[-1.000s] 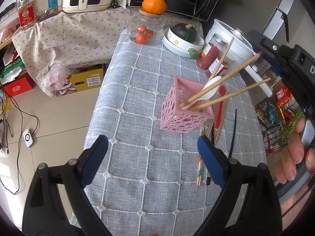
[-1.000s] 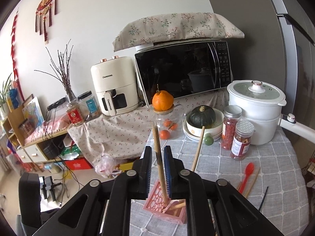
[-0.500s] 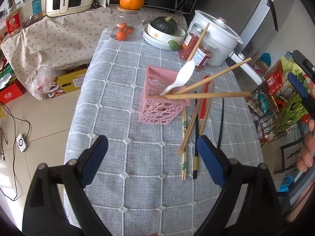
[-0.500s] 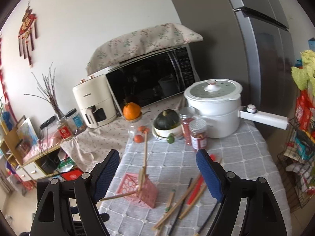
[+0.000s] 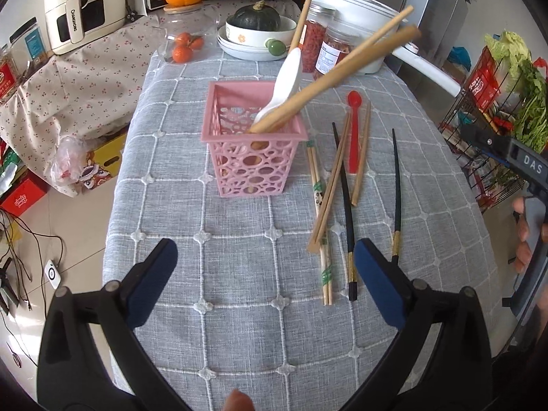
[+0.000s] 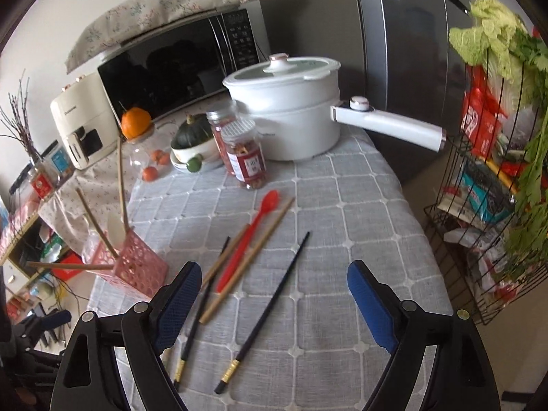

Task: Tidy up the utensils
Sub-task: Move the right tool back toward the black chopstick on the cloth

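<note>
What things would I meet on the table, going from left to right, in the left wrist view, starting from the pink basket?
pink basket → pair of light chopsticks with green print → red spoon → single black chopstick with gold band. The crossed wooden and black chopsticks between them overlap, so I leave them out.

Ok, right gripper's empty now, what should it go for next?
Probably lower the right gripper onto the black chopstick lying straight ahead between its open fingers. It lies apart from the other loose sticks, so it looks easiest to pinch, then carry to the pink basket.
</note>
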{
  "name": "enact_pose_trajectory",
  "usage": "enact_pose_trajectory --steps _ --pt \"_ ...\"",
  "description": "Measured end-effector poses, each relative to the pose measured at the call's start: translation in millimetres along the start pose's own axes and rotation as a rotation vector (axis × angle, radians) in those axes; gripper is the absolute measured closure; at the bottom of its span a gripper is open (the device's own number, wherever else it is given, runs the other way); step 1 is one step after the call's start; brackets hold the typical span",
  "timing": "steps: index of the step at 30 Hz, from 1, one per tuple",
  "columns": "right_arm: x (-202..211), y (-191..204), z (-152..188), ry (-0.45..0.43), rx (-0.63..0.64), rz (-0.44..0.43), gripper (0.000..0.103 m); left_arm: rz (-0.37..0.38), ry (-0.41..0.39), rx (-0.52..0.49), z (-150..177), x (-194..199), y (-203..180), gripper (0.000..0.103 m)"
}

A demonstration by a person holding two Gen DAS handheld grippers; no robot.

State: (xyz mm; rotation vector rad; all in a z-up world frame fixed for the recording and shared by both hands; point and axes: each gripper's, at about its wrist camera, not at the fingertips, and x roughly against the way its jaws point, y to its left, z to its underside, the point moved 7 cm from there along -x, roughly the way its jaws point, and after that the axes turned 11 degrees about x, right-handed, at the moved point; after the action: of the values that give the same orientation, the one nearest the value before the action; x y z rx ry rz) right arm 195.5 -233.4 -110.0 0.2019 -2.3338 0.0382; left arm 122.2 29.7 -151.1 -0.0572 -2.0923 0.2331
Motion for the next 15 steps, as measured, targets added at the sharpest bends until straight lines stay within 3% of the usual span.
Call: enact_pose_trajectory --steps 10,15 --pt "-88.2 -13.8 30.9 0.219 0.029 0.077 0.015 -0.001 0.005 0.002 6.7 -14.5 -3.5 0.001" --pt "-119.1 -18.0 32.2 0.273 -0.01 0.102 0.015 0.017 -0.02 0.01 4.8 -11.5 -4.7 0.001"
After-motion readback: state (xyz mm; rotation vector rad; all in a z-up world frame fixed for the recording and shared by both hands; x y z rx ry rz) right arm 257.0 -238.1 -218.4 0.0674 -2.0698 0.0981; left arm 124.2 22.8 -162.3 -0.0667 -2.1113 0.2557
